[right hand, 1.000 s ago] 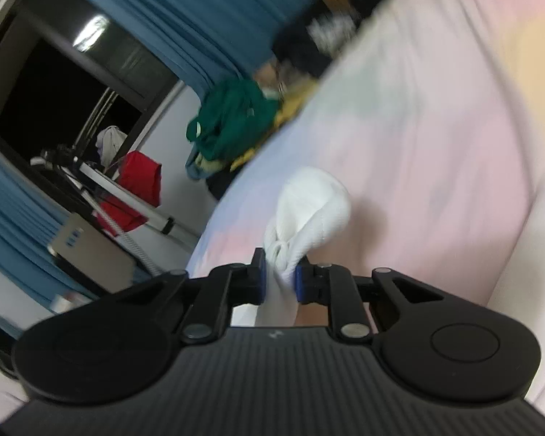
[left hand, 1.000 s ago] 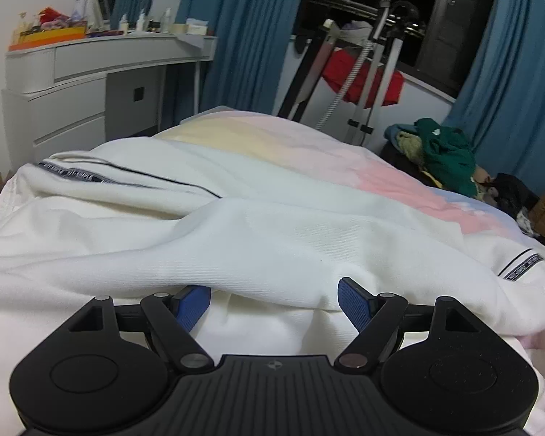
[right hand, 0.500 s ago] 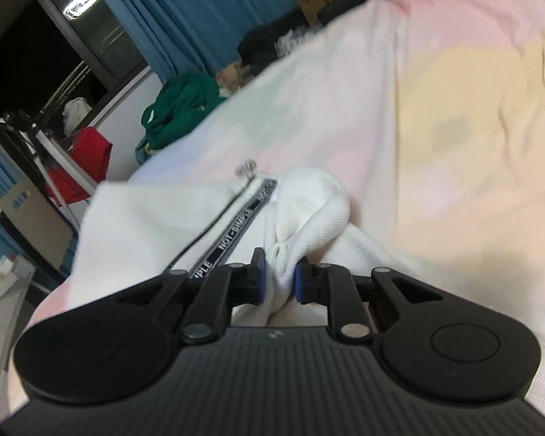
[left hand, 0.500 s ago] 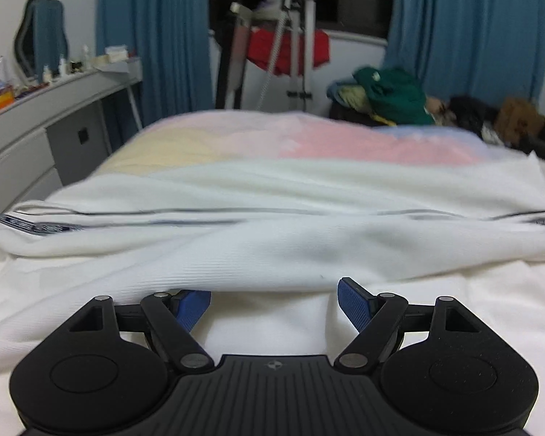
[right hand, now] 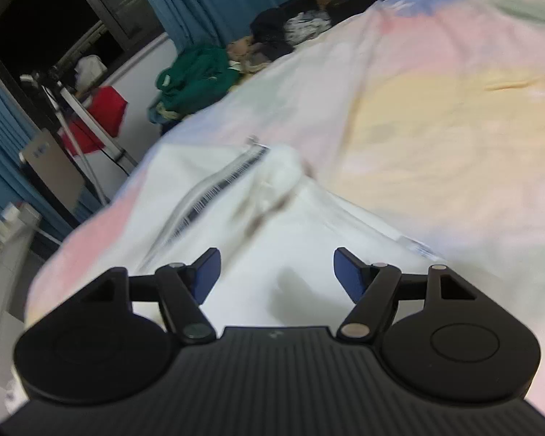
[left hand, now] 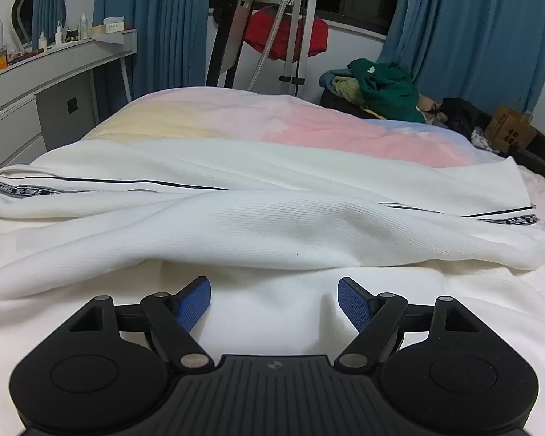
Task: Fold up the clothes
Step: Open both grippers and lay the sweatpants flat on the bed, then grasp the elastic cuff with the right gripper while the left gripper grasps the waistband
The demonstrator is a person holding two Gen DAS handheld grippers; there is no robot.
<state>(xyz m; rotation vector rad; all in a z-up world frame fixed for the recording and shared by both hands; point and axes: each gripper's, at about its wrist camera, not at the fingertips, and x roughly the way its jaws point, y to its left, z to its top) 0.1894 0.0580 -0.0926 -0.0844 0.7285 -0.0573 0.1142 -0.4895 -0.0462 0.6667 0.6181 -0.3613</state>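
Observation:
A white garment (left hand: 272,225) with dark striped trim lies spread across the bed, a sleeve folded over its body. My left gripper (left hand: 274,303) is open and empty, low over the near white cloth, just short of the folded sleeve. In the right wrist view the same garment (right hand: 236,218) lies on the pastel bedspread, its cuff and trim ahead. My right gripper (right hand: 277,272) is open and empty just above the white cloth; this view is motion-blurred.
The pastel bedspread (left hand: 309,130) covers the bed. A white dresser (left hand: 36,83) stands at the left. A drying rack with a red cloth (left hand: 287,32) stands behind the bed. A pile of green clothes (left hand: 381,87) and a cardboard box (left hand: 512,130) lie at the far right.
My right gripper has opened and let go of the white cuff, which now lies on the garment. My left gripper has drawn back slightly from under the sleeve fold.

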